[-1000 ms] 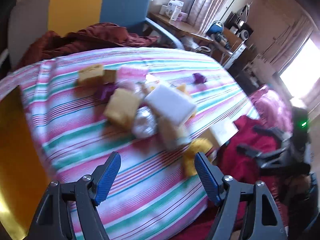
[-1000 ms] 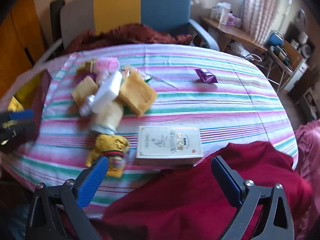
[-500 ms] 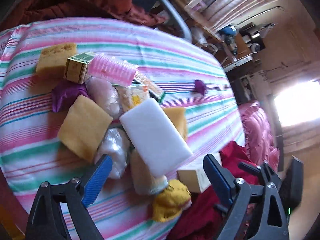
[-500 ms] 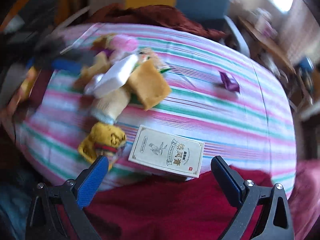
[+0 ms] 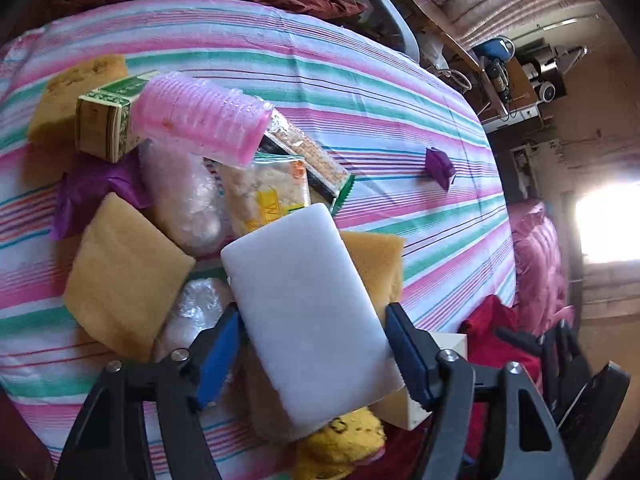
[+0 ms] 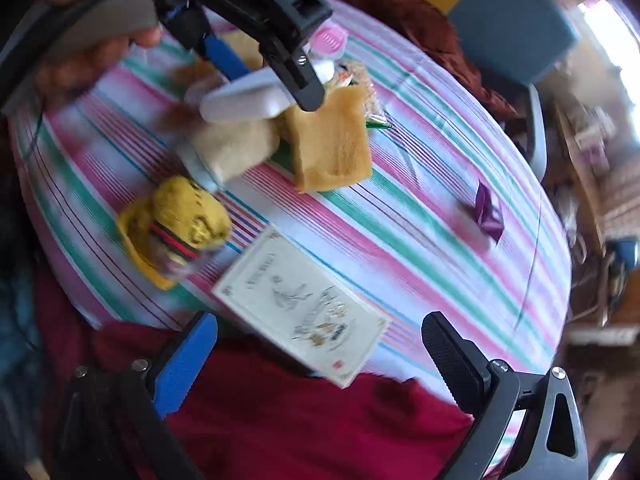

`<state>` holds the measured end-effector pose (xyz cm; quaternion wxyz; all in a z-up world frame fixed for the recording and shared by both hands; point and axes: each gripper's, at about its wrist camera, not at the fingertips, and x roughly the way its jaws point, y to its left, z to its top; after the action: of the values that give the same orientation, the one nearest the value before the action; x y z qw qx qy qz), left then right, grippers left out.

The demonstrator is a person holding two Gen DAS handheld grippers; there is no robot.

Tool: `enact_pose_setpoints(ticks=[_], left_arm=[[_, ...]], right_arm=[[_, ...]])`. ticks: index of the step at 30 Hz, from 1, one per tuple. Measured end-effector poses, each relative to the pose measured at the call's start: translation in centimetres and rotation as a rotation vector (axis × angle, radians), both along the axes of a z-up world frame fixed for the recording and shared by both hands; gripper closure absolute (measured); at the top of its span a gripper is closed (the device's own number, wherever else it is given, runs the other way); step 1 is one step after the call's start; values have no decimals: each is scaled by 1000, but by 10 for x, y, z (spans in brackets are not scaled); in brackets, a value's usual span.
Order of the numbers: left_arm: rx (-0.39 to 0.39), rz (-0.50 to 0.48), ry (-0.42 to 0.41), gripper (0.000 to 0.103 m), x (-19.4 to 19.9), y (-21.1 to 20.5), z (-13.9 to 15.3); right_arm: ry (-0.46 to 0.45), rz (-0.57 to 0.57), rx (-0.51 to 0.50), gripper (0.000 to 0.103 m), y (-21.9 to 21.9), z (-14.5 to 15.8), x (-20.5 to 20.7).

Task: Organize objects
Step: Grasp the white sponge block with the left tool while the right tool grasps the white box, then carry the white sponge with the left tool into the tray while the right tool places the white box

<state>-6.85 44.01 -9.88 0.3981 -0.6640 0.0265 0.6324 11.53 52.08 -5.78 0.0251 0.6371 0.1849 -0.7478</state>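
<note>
A white block (image 5: 304,312) lies on top of a pile on the striped tablecloth (image 5: 380,92). My left gripper (image 5: 312,348) straddles it and its jaws are closing, with both blue pads touching the block's long sides. The right wrist view shows the same block (image 6: 240,98) under that gripper. My right gripper (image 6: 320,360) stands open above a cream printed box (image 6: 304,308) at the table's near edge, without touching it. The pile holds yellow sponges (image 5: 120,276), a pink ribbed container (image 5: 200,120), a green box (image 5: 108,120) and plastic-wrapped packets.
A yellow knitted item (image 6: 180,220) lies beside the cream box. A purple wrapper (image 6: 488,208) sits alone on the far side. A dark red cloth (image 6: 300,420) hangs over the near edge. A blue and yellow chair (image 6: 512,24) stands behind the table.
My left gripper came down over the pile and narrowed onto the white block. The right gripper rolled, so the cream box now appears tilted between its fingers.
</note>
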Motion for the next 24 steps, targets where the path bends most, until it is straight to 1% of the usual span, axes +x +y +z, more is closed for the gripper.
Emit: enact_pose_setpoints(ticks=[3, 5, 6, 7, 8, 9, 12, 15, 17, 20, 21, 22, 23, 24], left_arm=[[23, -18, 35, 36, 1, -3, 5], [47, -40, 69, 39, 5, -8, 11], [54, -50, 85, 39, 7, -9, 14], [68, -66, 108, 39, 9, -12, 17], [82, -81, 124, 40, 11, -14, 20], [90, -89, 134, 40, 12, -15, 22], [140, -112, 159, 40, 16, -28, 29], [188, -125, 180, 40, 19, -43, 37], [219, -124, 204, 40, 22, -54, 45], [277, -161, 234, 40, 31, -65, 57], [270, -176, 263, 40, 33, -66, 58], [218, -186, 351, 41, 37, -63, 59], [183, -196, 402, 42, 39, -61, 60], [224, -193, 342, 42, 37, -65, 62]], right_arm=[[-72, 73, 32, 0, -1, -16, -10], [-90, 86, 39, 0, 0, -26, -16], [-94, 79, 32, 3, 2, -30, -20], [-97, 70, 13, 8, 3, -32, -21], [-96, 62, -7, 31, 5, -32, -22], [-82, 48, -15, 38, 7, -30, -21], [-55, 3, -33, 47, 13, -23, -15], [-1, -88, -44, 51, 25, -11, -5], [38, -140, -46, 52, 31, -2, 0], [111, -217, -67, 52, 38, 15, 7], [135, -240, -73, 52, 39, 20, 9], [159, -260, -84, 52, 39, 24, 11], [176, -277, -89, 52, 35, 26, 9], [192, -290, -82, 52, 33, 29, 9]])
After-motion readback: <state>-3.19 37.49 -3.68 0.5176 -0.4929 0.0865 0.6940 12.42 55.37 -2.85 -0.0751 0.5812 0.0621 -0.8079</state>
